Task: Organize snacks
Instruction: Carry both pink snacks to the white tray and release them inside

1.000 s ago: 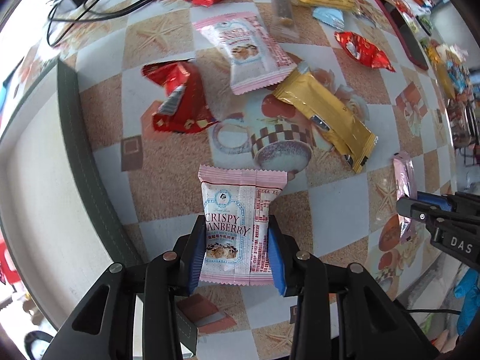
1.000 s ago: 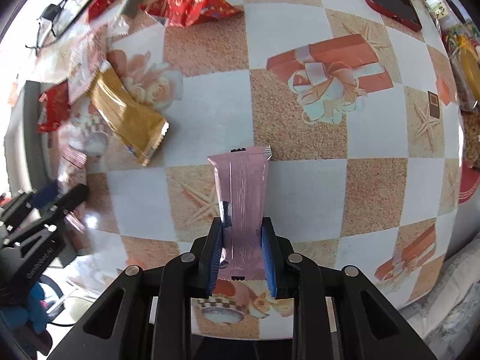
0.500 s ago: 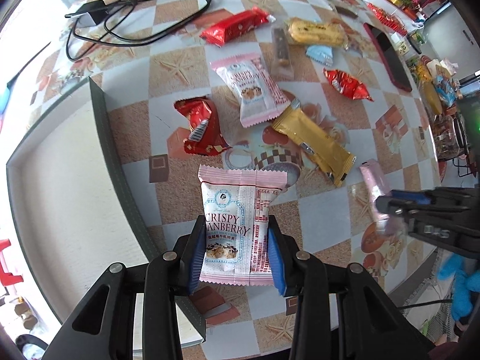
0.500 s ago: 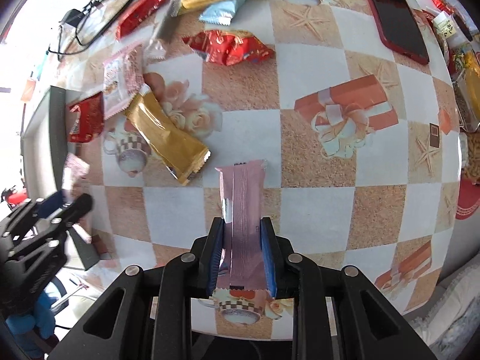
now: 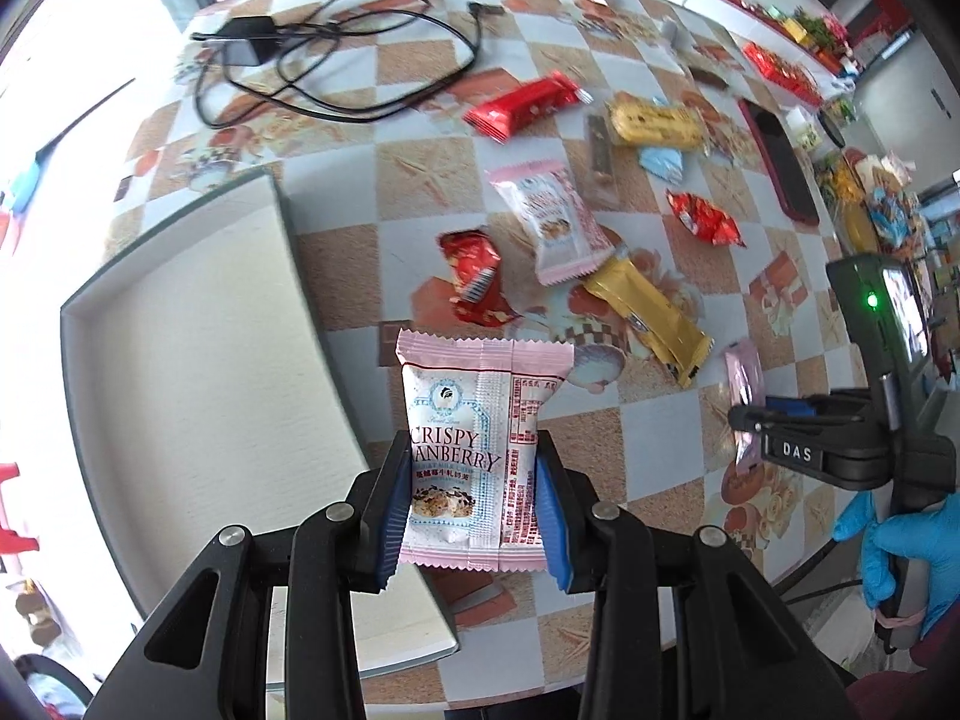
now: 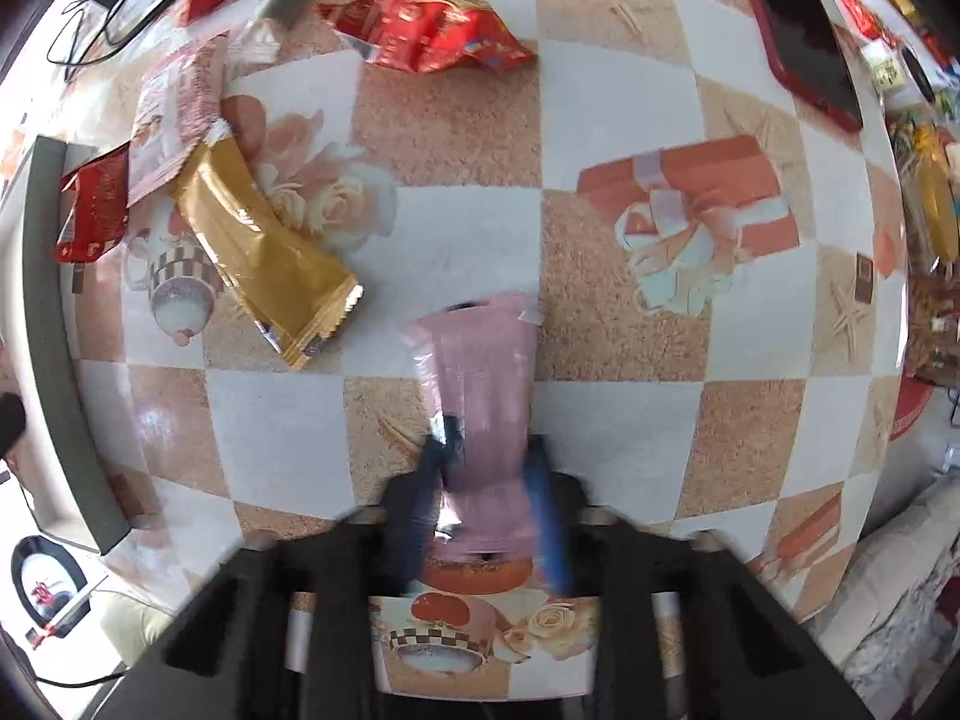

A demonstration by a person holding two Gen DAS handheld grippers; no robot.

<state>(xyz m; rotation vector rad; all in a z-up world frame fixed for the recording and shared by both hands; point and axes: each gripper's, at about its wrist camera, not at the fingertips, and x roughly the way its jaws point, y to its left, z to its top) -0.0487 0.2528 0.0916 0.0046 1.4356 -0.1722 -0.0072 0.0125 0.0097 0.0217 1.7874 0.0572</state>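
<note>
My left gripper [image 5: 468,480] is shut on a pink-and-white Crispy Cranberry packet [image 5: 474,420], held upright above the table next to the white tray [image 5: 198,372]. My right gripper [image 6: 486,468] is shut on a pink bar wrapper [image 6: 480,372], held above the checked tablecloth; it also shows in the left wrist view [image 5: 744,414]. Loose snacks lie beyond: a gold bar [image 5: 648,312], a red packet [image 5: 474,276], a pink-white packet [image 5: 552,222], a red bar [image 5: 522,105] and a small red packet [image 5: 702,219].
A black charger and cable [image 5: 312,60] lie at the back left. A red-cased phone [image 5: 780,162] lies at the right, also in the right wrist view [image 6: 798,24]. A yellow biscuit pack [image 5: 654,120] and blue wrapper [image 5: 660,162] sit nearby. The tray's dark rim [image 6: 60,330] is at the left.
Both grippers have risen with their packets still held. The left view now takes in more of the tray and table. The right gripper has swung, blurring its view.
</note>
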